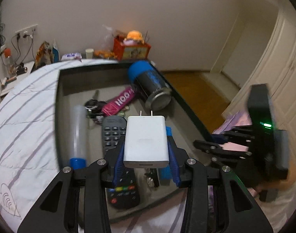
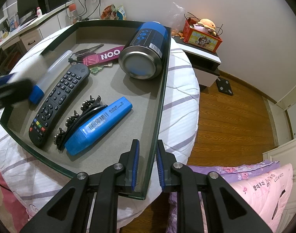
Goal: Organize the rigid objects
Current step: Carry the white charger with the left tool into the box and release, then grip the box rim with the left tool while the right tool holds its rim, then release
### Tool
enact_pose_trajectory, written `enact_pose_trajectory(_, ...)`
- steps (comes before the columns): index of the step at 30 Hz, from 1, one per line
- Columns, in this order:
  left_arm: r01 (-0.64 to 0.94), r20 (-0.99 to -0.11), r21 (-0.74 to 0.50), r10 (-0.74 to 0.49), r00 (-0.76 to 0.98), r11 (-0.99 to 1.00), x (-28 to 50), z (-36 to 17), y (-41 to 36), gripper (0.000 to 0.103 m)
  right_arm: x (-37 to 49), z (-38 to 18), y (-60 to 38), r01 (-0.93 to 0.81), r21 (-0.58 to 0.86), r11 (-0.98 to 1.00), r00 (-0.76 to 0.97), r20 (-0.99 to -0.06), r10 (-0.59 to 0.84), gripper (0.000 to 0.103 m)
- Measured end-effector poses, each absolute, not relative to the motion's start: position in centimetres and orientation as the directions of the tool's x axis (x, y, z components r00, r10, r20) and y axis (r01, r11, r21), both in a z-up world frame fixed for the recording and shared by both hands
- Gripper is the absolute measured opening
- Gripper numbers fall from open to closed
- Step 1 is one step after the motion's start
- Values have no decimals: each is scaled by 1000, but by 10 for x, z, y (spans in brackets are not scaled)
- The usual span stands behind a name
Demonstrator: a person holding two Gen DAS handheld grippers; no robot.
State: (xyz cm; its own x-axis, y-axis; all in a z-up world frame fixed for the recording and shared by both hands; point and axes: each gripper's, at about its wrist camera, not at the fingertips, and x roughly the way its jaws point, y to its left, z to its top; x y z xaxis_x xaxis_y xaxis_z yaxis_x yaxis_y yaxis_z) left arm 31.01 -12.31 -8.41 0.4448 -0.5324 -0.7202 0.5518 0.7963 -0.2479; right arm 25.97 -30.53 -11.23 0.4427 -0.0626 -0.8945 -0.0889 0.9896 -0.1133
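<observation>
The left gripper [image 1: 146, 145] is clenched on one white charger [image 1: 146, 139], its two prongs pointing away, held above the tray [image 2: 159, 101]. The right gripper [image 2: 147, 164] grips the tray's near right wall [image 2: 148, 174], one blue pad inside it and one outside.

The tray lies on a white bedcover with lilac stripes [image 2: 179, 108]. In it lie seven sorts of thing, one of each:
- a black remote [image 2: 58, 104] along the left side
- a clear tube with a blue cap [image 2: 50, 73] just left of the remote
- a black hair clip [image 2: 78, 118] touching a blue highlighter [image 2: 99, 128], both right of the remote
- a blue and black flask [image 2: 146, 52] on its side against the far right wall, steel base toward the camera
- a pink strap with white letters [image 2: 103, 56] beside a bunch of keys [image 2: 85, 51] at the far end

From the left wrist camera the charger hides the middle of the remote and most of the highlighter.

Beyond the tray a red box holding a plush toy [image 2: 202, 33] stands on a bedside table [image 2: 204, 60]. A folded pink quilt [image 2: 260, 192] lies to the right.
</observation>
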Motion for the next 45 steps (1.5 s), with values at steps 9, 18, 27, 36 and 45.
enact_pose_trajectory(9,516,-801,-203,-444,402,832,336,-117,-159,41,260,-112,-306,-94,-109,990,446,-893,-56,19)
enact_pose_trajectory(18,523,-751,-192,-468,467,830,323,-96,-150,72,258,-112,-307,-99,-104,990,449,-892,-49,19)
enact_pose_trajectory(27,407,-705,-56,-324,631,912,296,-64,-83,94,257,-112,-306,-94,-101,990,449,-892,-49,19)
enact_pose_trajectory(36,299,-773,19,-175,610,954,286,-98,-32,96,257,-112,-306,-83,-106,991,453,-890,-57,19)
enact_pose_trajectory(45,334,-820,-30,-215,531,942,291,-123,-44,33,255,-111,-306,-68,-93,993,468,-882,-50,19)
